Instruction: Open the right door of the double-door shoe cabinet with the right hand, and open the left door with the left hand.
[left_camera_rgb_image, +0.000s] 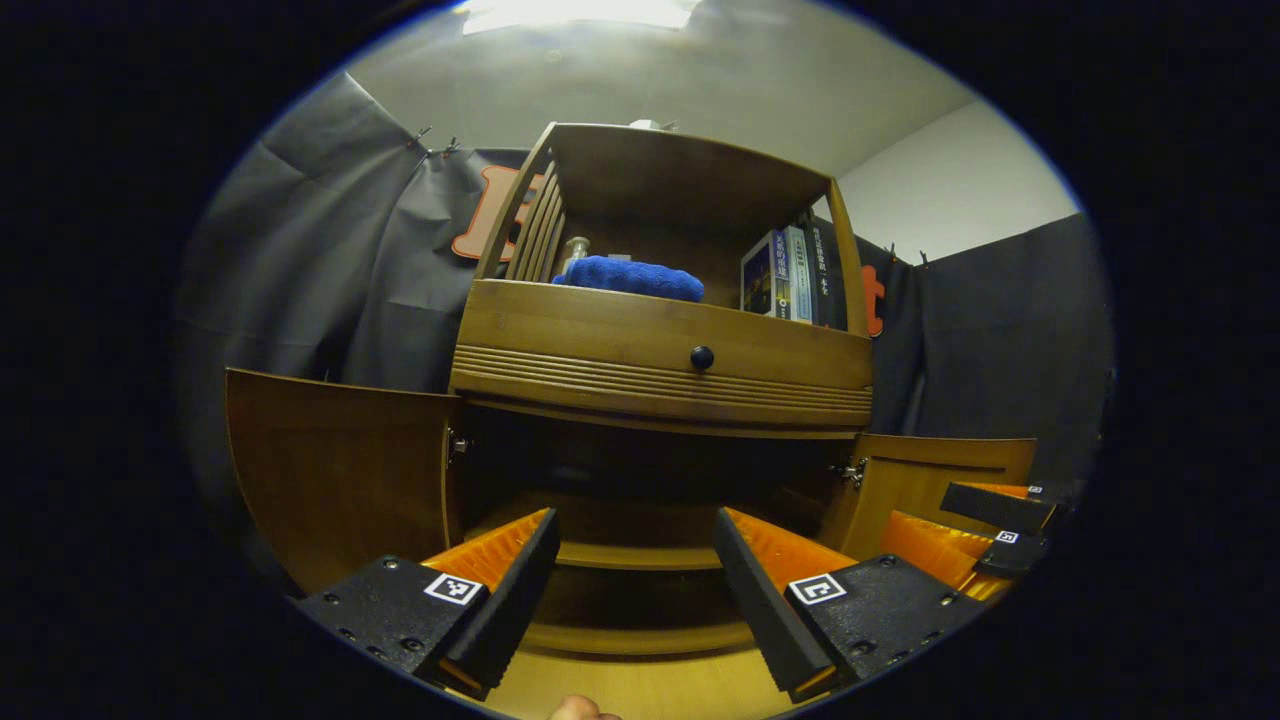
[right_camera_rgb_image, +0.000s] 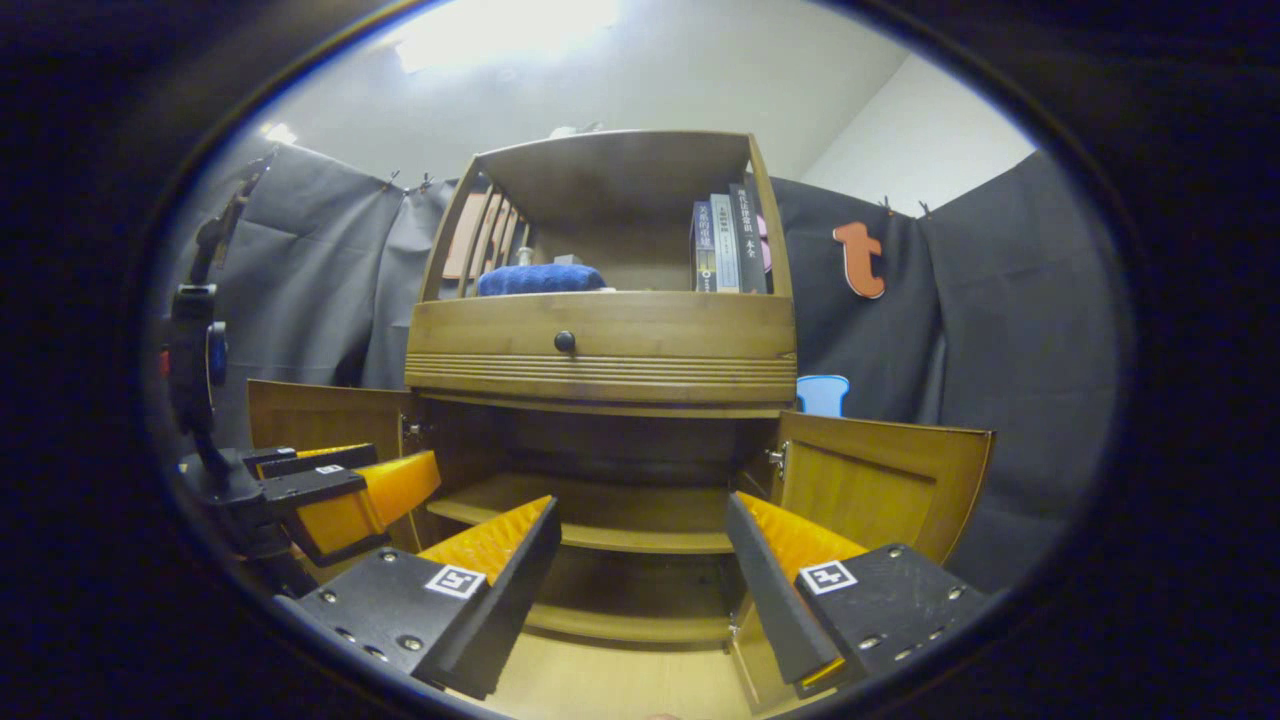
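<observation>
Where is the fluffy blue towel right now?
The fluffy blue towel lies on the wooden cabinet's open shelf, left of the upright books and just above the drawer with the round black knob; the right gripper view shows it there too.

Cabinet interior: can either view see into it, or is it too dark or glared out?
Left gripper view: the space under the drawer is in deep shadow, and a ceiling light glares at the top. Right gripper view: the inner shelf reads clearly; the ceiling is washed out.

My two grippers sit side by side in front of the shoe cabinet (right_camera_rgb_image: 600, 400). The left door (left_camera_rgb_image: 340, 470) swings out left, the right door (right_camera_rgb_image: 880, 485) right. Above the drawer (right_camera_rgb_image: 600, 350), a towel (right_camera_rgb_image: 540, 279) lies left of the books (right_camera_rgb_image: 725, 245).
</observation>
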